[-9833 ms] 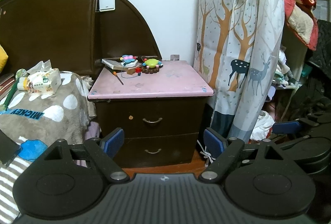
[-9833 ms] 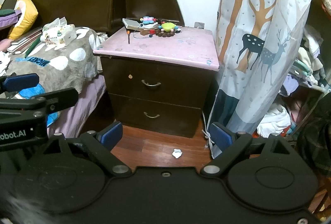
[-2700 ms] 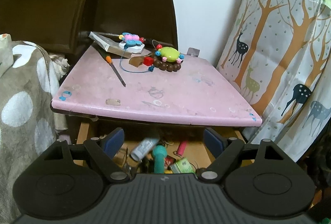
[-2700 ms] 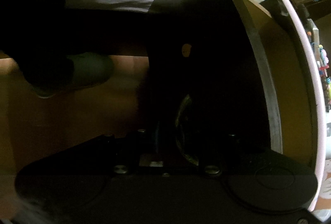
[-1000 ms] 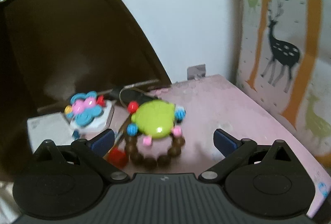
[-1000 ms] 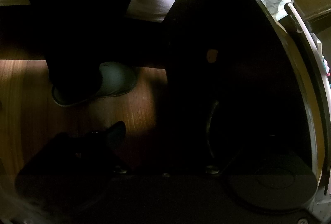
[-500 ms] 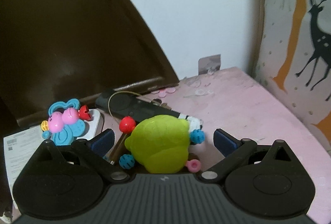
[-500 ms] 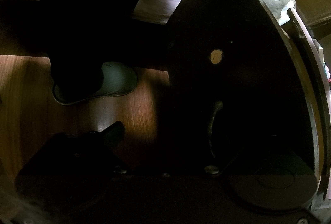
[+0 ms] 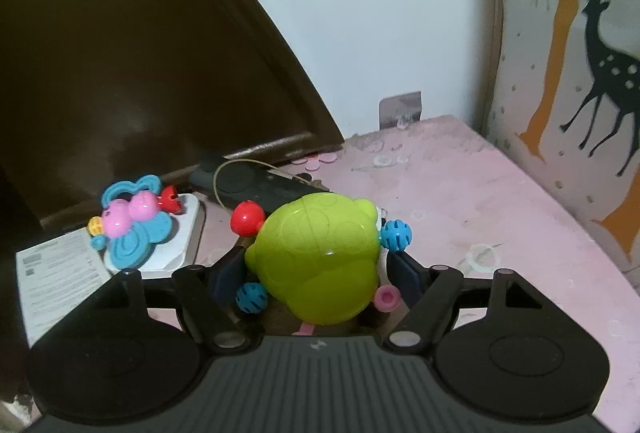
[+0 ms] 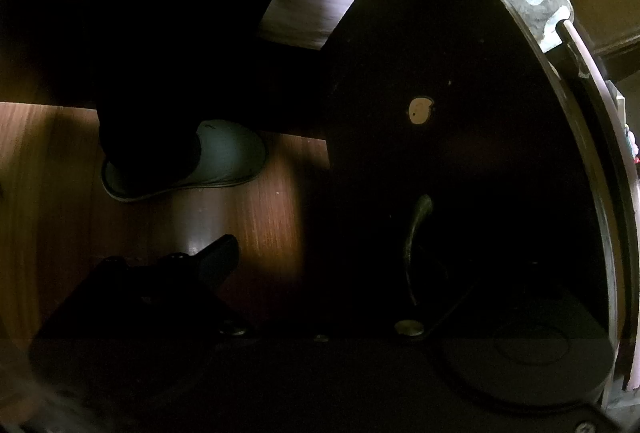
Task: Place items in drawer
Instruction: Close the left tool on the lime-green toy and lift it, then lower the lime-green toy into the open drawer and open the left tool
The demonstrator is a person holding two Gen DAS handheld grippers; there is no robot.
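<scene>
Green plastic toy (image 9: 316, 257) sits on the pink tabletop (image 9: 480, 201), dead ahead between the left tool's (image 9: 316, 273) pads — jaws closing on it, contact not clear. Its bead ring spreads sideways. Right tool (image 10: 320, 273) is by the drawer handle (image 10: 414, 233), state unreadable. Paper's (image 9: 56, 269) print is too blurred to read.

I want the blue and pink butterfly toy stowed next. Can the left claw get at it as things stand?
Probably not right away. The left claw is closing around the green toy, which fills the gap between its fingers. The butterfly toy lies off to the side on a white box, uncovered, so it should be reachable once the claw is free.
</scene>
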